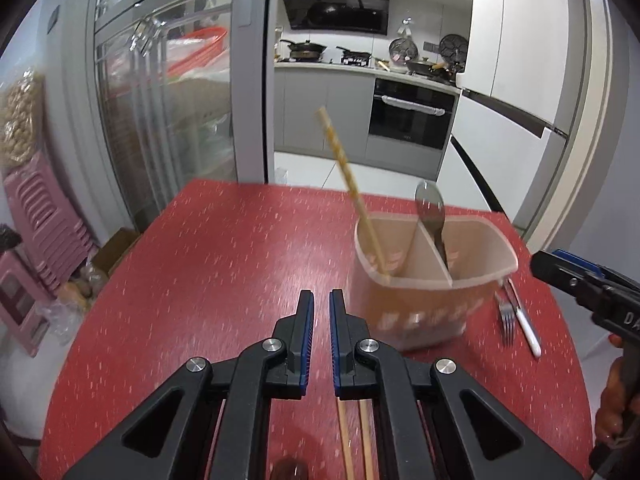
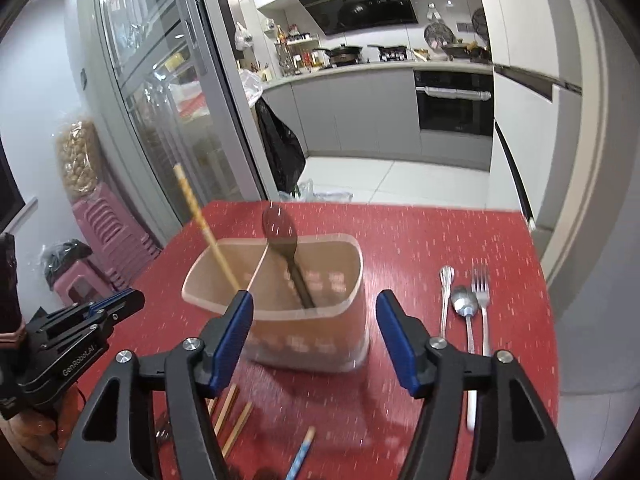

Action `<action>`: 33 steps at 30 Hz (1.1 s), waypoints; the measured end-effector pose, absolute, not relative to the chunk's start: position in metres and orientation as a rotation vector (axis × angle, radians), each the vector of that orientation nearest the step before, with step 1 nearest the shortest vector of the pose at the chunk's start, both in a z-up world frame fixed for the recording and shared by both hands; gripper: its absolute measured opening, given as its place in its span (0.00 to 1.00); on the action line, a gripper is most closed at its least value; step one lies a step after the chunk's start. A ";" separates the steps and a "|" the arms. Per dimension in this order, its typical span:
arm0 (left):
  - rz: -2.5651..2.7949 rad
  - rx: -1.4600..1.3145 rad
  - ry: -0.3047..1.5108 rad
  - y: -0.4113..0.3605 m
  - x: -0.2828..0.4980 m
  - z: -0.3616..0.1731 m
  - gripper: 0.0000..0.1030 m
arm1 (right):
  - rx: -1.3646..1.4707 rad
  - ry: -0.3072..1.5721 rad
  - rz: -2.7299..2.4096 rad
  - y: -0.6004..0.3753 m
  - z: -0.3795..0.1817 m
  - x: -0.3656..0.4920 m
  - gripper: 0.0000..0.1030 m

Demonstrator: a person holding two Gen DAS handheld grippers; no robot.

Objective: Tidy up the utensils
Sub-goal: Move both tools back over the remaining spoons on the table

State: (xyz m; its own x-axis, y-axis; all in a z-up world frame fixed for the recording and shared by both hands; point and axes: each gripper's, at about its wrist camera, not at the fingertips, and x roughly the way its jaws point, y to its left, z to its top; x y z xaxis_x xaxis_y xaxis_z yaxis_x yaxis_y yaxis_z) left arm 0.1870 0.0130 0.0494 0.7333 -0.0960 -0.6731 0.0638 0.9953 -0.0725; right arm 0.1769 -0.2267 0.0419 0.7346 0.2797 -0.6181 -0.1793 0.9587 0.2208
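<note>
Holder (image 2: pixel 280 320) is sitting mid-tabletop (image 2: pixel 400 232), split by a divider into two compartments. Chopstick (image 2: pixel 204 224) is leaning in the left compartment, spoon (image 2: pixel 286 248) is standing in the right one, against the divider. Fork (image 2: pixel 482 292) and two spoons (image 2: pixel 460 304) are lying beside the holder toward the right edge. Loose chopsticks (image 2: pixel 232 420) are lying near the front edge.

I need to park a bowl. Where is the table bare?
Bare: the red table left of the caddy, out to its far edge. Crowded: right of the caddy, fork and spoons; near edge, chopsticks.
</note>
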 end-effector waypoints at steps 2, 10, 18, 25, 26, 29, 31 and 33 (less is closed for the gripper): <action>-0.080 -0.046 0.757 0.017 0.175 0.042 0.30 | 0.161 0.729 0.246 -0.228 0.037 0.164 0.69; -0.086 -0.047 0.807 0.030 0.135 0.016 0.30 | 0.236 0.840 0.217 -0.240 0.012 0.119 0.74; -0.081 -0.042 0.869 0.043 0.106 -0.013 0.30 | 0.244 0.946 0.157 -0.248 -0.024 0.084 0.77; -0.066 -0.055 0.899 0.060 0.090 -0.029 0.41 | 0.263 1.021 0.147 -0.244 -0.048 0.067 0.77; -0.064 -0.056 0.903 0.061 0.089 -0.030 0.97 | 0.262 1.026 0.147 -0.244 -0.051 0.064 0.77; -0.028 -0.045 0.887 0.064 0.086 -0.034 1.00 | 0.265 1.037 0.152 -0.241 -0.054 0.060 0.77; -0.027 -0.028 0.885 0.063 0.088 -0.039 1.00 | 0.261 1.040 0.147 -0.239 -0.055 0.057 0.78; -0.027 -0.008 0.885 0.062 0.089 -0.045 1.00 | 0.260 1.044 0.147 -0.238 -0.056 0.056 0.81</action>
State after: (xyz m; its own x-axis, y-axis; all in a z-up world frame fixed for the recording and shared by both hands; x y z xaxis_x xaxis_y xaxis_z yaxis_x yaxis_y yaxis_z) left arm 0.0894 0.0625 -0.0452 0.6327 -0.0268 -0.7740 0.0200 0.9996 -0.0183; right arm 0.0560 -0.2377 -0.0565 0.4970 0.2423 -0.8332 0.0034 0.9597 0.2811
